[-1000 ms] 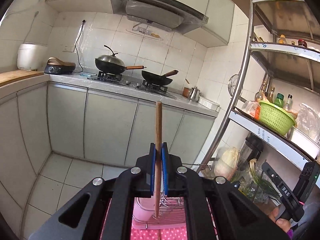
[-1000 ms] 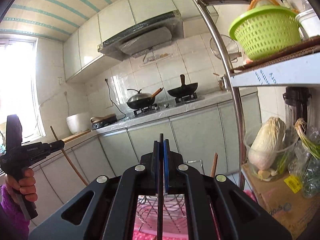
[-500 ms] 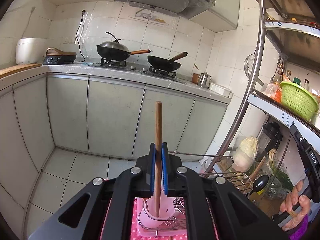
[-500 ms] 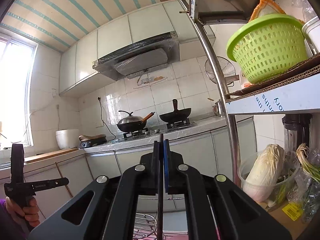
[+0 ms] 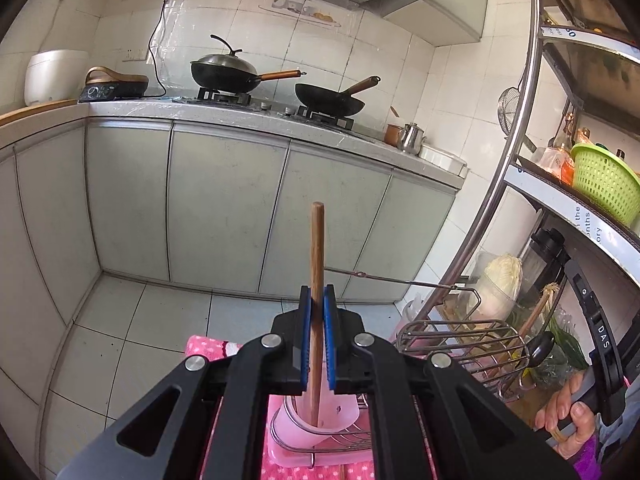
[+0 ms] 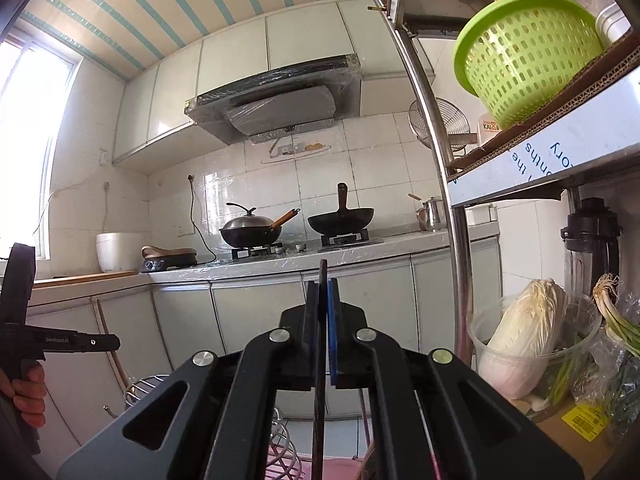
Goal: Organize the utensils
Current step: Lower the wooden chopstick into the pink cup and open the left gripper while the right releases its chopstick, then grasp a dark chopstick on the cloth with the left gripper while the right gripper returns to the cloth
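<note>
Jaws on left gripper [image 5: 316,336] clamp a wooden chopstick [image 5: 317,264] mid-shaft, upright, tip inside the pink utensil cup [image 5: 320,420]. Right gripper [image 6: 323,332] is pinched on a thin dark utensil handle [image 6: 320,400]. Chopstick looks light, stiff, smooth; likely to slip, so grip mid-length. Wire dish rack [image 5: 460,344] holds a black ladle [image 5: 538,350].
</note>
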Demonstrator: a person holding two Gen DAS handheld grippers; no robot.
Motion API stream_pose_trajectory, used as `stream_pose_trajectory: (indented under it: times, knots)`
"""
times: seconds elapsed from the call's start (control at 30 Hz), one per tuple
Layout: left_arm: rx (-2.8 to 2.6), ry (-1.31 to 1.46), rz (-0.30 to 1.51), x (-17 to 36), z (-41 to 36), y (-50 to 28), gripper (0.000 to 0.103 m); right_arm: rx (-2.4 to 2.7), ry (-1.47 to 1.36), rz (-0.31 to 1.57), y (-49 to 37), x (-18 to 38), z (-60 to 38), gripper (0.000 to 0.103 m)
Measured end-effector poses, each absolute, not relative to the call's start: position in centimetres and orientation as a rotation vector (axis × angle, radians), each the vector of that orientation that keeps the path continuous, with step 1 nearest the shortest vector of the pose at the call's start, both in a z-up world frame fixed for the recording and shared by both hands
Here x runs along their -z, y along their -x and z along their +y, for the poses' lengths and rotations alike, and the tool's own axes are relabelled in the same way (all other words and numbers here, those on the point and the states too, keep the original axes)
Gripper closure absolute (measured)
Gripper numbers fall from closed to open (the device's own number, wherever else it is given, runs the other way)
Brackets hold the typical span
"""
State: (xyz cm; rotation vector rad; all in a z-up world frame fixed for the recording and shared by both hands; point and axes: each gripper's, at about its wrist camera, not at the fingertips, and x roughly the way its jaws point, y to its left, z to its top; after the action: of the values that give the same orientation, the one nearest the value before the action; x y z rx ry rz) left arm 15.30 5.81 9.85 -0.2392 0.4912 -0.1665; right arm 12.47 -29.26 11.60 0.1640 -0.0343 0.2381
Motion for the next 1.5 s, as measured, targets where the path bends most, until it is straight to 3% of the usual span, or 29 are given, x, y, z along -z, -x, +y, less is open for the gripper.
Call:
stream_pose_trajectory:
  times: [0.33,0.87,0.97,1.03,1.07,1.1,1.5]
  knots:
    - [0.174,0.238,0.489,-9.6,5.6,-15.2,0.098,-0.232,-0.131,-0.048,-12.7,-12.1,-29.1,0.099]
    - [0.176,0.229,0.592,-7.2,5.5,-16.0,0.098,-0.24,-0.126,0.149,-12.7,-8.5,-28.2,0.099]
    - [0.186,0.225,0.604,-7.1,5.5,-16.0,0.093,-0.26,-0.126,0.212,-12.9,-8.3,-28.1,0.098]
    - [0.173,0.224,0.601,-7.4,5.6,-15.7,0.08,-0.256,-0.117,0.242,-13.1,-8.4,-28.0,0.09]
    - [0.164,0.227,0.588,-7.7,5.7,-15.4,0.071,-0.256,-0.118,0.248,-13.0,-8.6,-28.1,0.074]
    - [0.158,0.227,0.572,-8.1,5.8,-15.1,0.069,-0.257,-0.123,0.248,-13.0,-8.8,-28.2,0.06]
    - [0.174,0.2,0.505,-11.3,6.0,-9.6,0.068,-0.237,-0.11,0.205,-8.0,-11.4,-28.5,0.057]
